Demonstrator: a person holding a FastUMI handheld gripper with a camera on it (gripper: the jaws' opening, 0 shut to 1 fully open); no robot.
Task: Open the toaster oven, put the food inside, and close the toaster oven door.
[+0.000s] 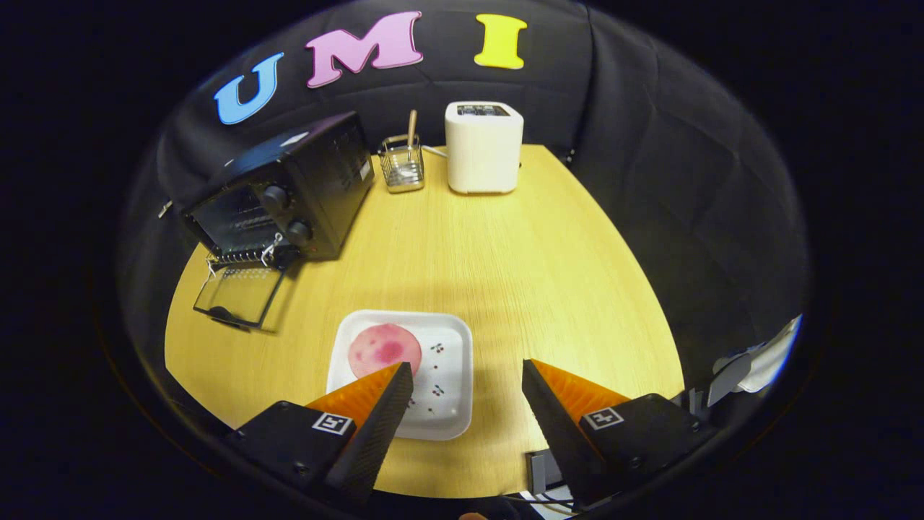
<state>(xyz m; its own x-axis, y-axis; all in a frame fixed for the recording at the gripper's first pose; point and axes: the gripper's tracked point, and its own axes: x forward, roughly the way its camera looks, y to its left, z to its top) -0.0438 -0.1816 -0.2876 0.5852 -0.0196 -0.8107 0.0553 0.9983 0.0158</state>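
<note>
The table [505,245] is looking like smooth, pale wood with fine lines in it. Far beyond the fingers, the oven [289,191] is showing dark metal with a soft shine, and its open door [238,292] is looking like clear, glossy glass. The rack [402,167] is thin, shiny wire. The toaster [484,148] beside it is looking like smooth, matt plastic. The tray [451,361], just ahead of the spread-apart fingers [386,404], is looking smooth and matt. The wall [650,144] is soft, creased cloth.
</note>
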